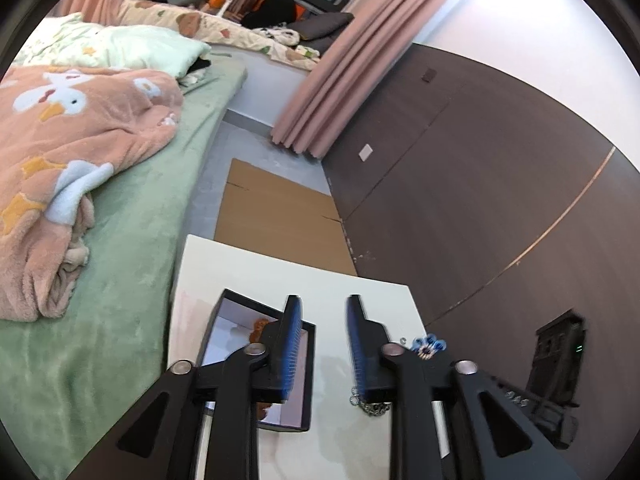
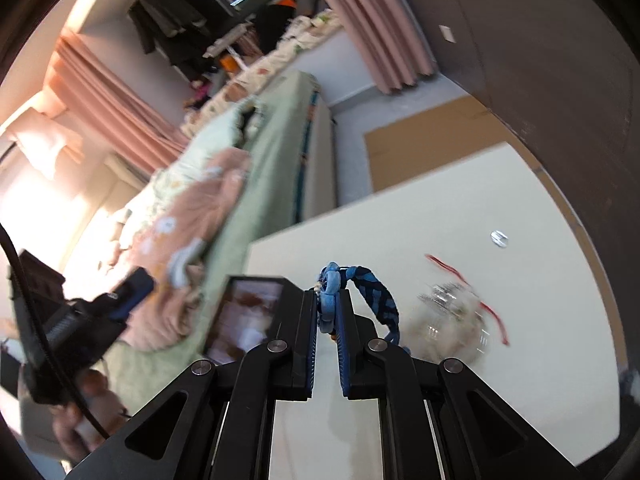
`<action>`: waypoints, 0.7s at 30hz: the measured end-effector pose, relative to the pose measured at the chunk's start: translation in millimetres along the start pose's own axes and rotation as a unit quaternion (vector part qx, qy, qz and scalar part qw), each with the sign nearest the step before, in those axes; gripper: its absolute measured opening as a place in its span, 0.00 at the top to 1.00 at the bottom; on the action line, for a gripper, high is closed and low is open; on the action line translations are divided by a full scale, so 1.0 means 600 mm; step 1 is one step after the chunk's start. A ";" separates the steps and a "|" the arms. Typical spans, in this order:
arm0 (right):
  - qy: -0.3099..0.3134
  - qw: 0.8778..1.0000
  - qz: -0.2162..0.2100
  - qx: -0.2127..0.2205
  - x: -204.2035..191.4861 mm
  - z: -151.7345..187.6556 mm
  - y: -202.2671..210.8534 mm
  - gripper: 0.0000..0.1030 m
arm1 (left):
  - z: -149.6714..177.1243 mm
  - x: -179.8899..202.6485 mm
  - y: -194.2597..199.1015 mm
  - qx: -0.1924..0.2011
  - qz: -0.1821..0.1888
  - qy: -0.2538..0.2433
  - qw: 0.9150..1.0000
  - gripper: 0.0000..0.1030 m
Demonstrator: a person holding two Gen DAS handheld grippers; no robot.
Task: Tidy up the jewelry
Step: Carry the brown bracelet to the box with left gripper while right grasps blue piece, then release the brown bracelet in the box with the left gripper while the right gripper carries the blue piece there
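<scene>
My right gripper [image 2: 329,300] is shut on a blue braided bracelet [image 2: 376,292] with a blue flower charm, held above the white table [image 2: 400,220]. The same bracelet shows in the left wrist view [image 1: 428,346] at the right. My left gripper [image 1: 322,308] is open and empty over the table, beside an open black jewelry box [image 1: 308,364] that also shows in the right wrist view [image 2: 248,308]. A silver chain [image 1: 370,404] lies under my left gripper's right finger. A clear beaded bracelet [image 2: 452,316], a red string [image 2: 492,312] and a small silver ring [image 2: 499,238] lie on the table.
A bed [image 1: 132,220] with green sheet and pink blanket [image 1: 72,152] stands left of the table. Flat cardboard [image 1: 272,212] lies on the floor beyond it. A brown wall [image 1: 500,184] runs along the right. Pink curtains [image 1: 340,64] hang behind.
</scene>
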State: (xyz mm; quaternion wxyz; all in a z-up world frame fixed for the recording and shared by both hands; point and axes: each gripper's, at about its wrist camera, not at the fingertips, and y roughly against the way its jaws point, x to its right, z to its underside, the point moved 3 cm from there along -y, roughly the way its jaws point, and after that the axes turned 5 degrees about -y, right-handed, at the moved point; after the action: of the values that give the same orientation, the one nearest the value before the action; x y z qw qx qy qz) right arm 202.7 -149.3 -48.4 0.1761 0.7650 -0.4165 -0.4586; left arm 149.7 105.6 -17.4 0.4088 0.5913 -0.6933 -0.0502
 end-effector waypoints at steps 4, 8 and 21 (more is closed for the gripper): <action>0.018 0.999 -0.037 0.001 -0.054 -0.014 -0.010 0.90 | -0.006 -0.027 0.007 0.009 -0.016 0.039 0.999 0.33; 0.031 0.996 -0.079 -0.018 -0.101 -0.015 -0.041 0.90 | -0.017 -0.047 0.015 0.016 -0.034 0.057 0.998 0.24; 0.012 0.991 -0.118 -0.062 -0.091 0.009 -0.078 0.32 | -0.017 -0.068 0.021 0.031 -0.084 0.082 0.993 0.16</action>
State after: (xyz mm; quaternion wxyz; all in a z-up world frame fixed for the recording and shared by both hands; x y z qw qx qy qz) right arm 207.6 -77.3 -51.7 0.1724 0.8017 -0.2920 -0.4922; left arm 144.9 148.8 -24.6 0.4403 0.6618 -0.6066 -0.0140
